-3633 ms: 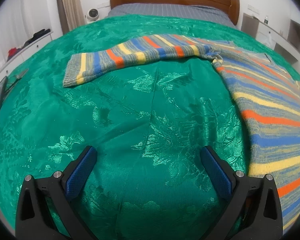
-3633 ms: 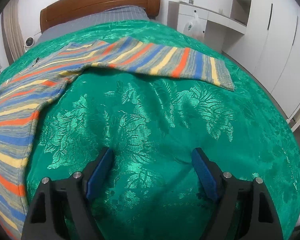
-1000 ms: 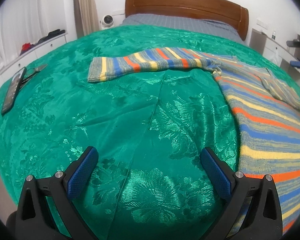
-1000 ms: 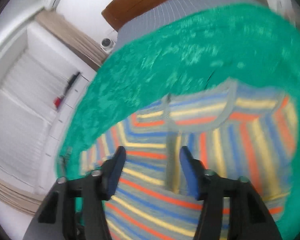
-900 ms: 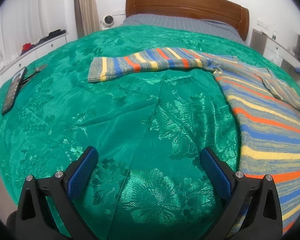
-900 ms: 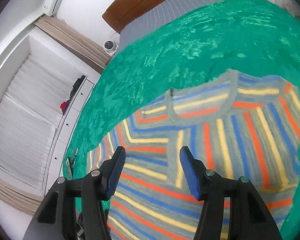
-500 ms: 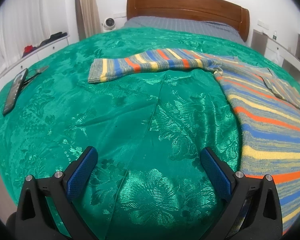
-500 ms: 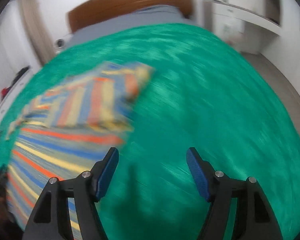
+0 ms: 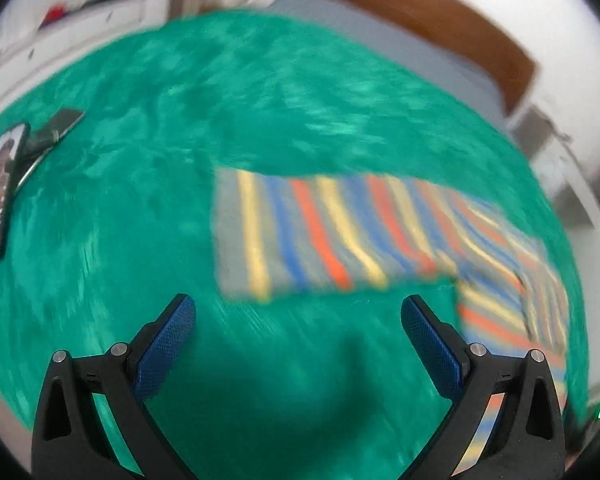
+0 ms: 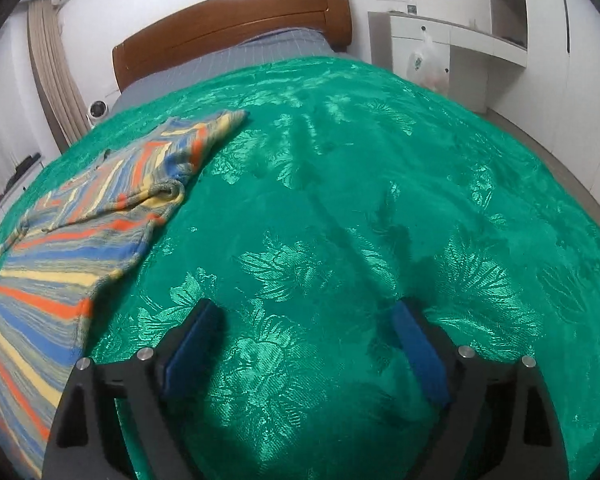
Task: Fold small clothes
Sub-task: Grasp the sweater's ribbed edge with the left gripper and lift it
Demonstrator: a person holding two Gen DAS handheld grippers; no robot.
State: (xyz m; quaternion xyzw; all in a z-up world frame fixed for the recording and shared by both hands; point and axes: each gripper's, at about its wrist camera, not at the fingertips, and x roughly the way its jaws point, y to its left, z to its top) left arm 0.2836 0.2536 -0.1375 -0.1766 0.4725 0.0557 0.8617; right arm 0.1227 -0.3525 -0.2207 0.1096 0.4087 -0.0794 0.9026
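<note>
Hovering my left hand-held gripper [image 9: 296, 312] and right hand-held gripper [image 10: 304, 320], both apart and empty, I risk pinching the bedspread [image 10: 380, 200] under the striped sweater [image 9: 320, 232].

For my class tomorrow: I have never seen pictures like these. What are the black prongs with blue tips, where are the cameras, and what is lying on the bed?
No robot here: a person holds a two-finger gripper in each hand, and each carries a wide-angle camera looking forward along its fingers. One picture comes from the left gripper, the other from the right gripper. Both are open and hold nothing. A green bedspread covers the bed, and on it lies a striped sweater. The left view is blurred, but shows one sleeve stretched out flat; the right view shows the other sleeve folded onto the body. A phone lies near the bed's edge.
</note>
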